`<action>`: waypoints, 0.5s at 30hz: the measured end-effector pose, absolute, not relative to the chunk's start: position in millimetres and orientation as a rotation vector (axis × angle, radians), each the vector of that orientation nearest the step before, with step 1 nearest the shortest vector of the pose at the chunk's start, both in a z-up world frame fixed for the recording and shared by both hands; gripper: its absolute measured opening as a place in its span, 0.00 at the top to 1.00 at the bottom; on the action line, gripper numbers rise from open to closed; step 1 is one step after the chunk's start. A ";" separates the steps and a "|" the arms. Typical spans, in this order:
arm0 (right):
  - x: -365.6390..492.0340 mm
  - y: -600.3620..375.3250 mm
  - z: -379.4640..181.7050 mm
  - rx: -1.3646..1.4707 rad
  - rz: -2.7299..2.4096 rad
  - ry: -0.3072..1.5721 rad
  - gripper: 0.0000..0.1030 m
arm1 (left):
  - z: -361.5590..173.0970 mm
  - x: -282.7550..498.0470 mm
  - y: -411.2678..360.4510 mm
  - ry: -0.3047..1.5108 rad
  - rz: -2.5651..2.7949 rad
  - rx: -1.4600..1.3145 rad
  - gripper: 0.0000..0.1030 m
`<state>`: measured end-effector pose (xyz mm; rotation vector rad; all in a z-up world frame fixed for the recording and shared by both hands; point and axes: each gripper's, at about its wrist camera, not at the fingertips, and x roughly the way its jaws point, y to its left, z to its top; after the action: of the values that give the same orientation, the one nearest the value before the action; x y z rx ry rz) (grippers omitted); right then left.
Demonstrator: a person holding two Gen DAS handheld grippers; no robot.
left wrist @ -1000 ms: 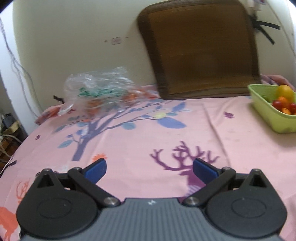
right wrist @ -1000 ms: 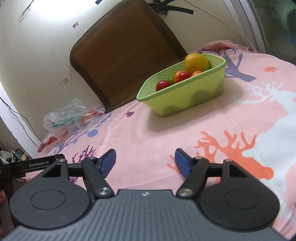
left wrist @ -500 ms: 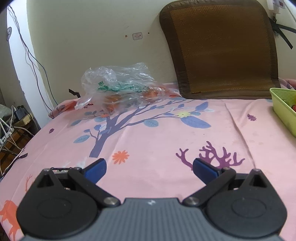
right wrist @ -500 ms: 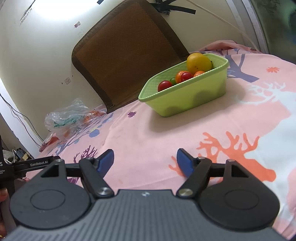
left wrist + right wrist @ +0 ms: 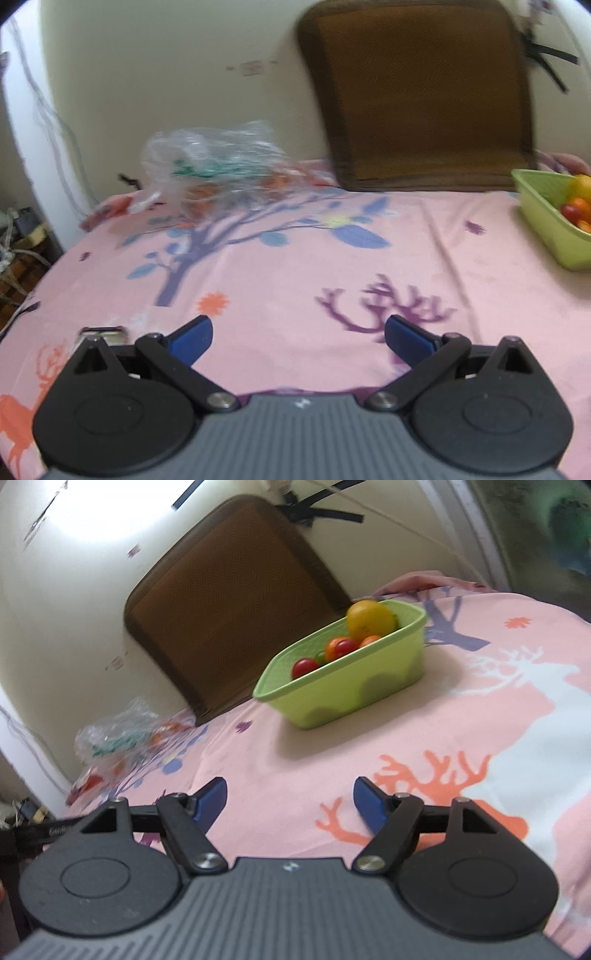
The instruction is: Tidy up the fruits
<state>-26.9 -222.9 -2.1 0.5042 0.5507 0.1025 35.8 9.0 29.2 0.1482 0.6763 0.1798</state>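
Note:
A light green basket (image 5: 354,686) stands on the pink patterned cloth, holding a yellow-orange fruit (image 5: 369,618) and small red and orange tomatoes (image 5: 341,648). The left wrist view catches the same basket (image 5: 546,225) at the right edge. A crumpled clear plastic bag (image 5: 218,162) with orange fruit inside lies at the far left by the wall, and is also seen as the bag (image 5: 122,734) in the right wrist view. My left gripper (image 5: 298,334) is open over bare cloth, holding nothing. My right gripper (image 5: 290,799) is open too, well short of the basket.
A brown woven cushion (image 5: 424,96) leans against the cream wall behind the cloth. Cables and clutter (image 5: 22,236) sit beyond the left edge of the surface. The pink cloth (image 5: 295,266) stretches between bag and basket. A window frame (image 5: 491,535) borders the right side.
The left wrist view has swung back to the right, bringing the basket into sight again. The right gripper has drifted slightly and tilted; both grippers stay open.

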 end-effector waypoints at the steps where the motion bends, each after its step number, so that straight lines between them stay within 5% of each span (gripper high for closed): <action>1: -27.0 -224.0 -2.5 0.509 0.095 0.549 0.25 | 28.9 33.6 2.7 0.674 0.167 0.156 0.00; 15: -29.0 -212.2 1.9 0.380 0.032 0.594 0.24 | 28.2 8.8 -33.5 0.653 0.030 0.218 0.00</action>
<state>-29.0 -212.2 1.9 0.3797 0.5935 0.0320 8.8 -33.5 28.2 0.2184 0.6531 0.0296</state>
